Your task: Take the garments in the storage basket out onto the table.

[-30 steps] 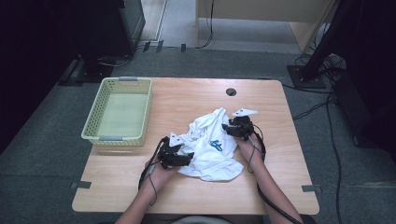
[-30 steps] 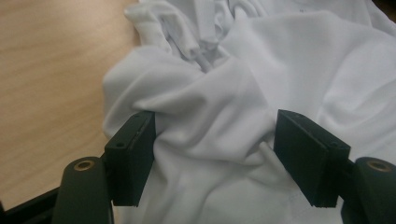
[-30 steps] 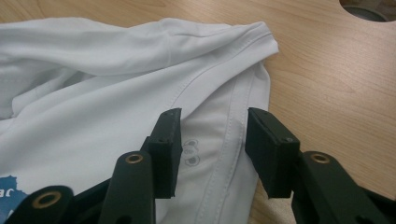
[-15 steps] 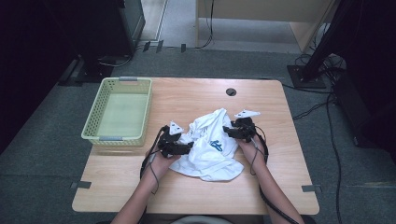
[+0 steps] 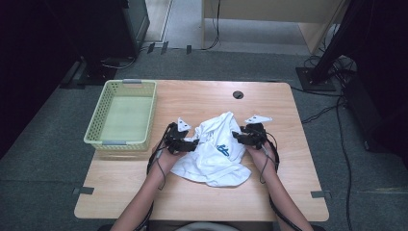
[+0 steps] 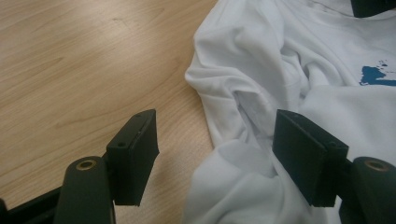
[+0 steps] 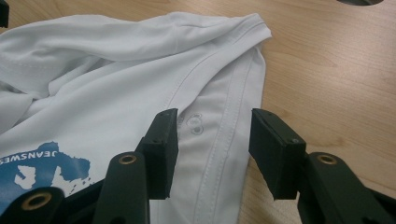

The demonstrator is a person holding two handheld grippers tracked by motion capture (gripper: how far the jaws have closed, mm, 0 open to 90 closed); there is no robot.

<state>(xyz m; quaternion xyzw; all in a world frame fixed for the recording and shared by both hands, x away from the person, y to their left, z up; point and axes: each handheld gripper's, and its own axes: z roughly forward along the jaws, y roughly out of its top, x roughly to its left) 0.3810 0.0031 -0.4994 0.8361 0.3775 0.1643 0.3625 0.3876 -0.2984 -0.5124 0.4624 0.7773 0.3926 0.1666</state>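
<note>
A crumpled white T-shirt (image 5: 216, 154) with a blue print (image 5: 223, 149) lies in the middle of the wooden table (image 5: 192, 197). My left gripper (image 5: 195, 143) is at its left edge. In the left gripper view the left gripper (image 6: 215, 126) is open, with a fold of the shirt (image 6: 289, 60) lying loose between the jaws. My right gripper (image 5: 236, 136) is at the shirt's right edge. In the right gripper view the right gripper (image 7: 212, 126) is open and straddles the stitched hem of the shirt (image 7: 116, 70), pads apart from the cloth.
A pale green basket (image 5: 95, 129) stands at the table's left side, close to my left hand. A round dark cable hole (image 5: 238, 95) sits near the far edge. Bare wood (image 6: 70, 56) lies left of the shirt and along the near edge.
My left gripper has moved away from the person along the shirt's left edge, and the cloth there has shifted a little. The right gripper has stayed in place.
</note>
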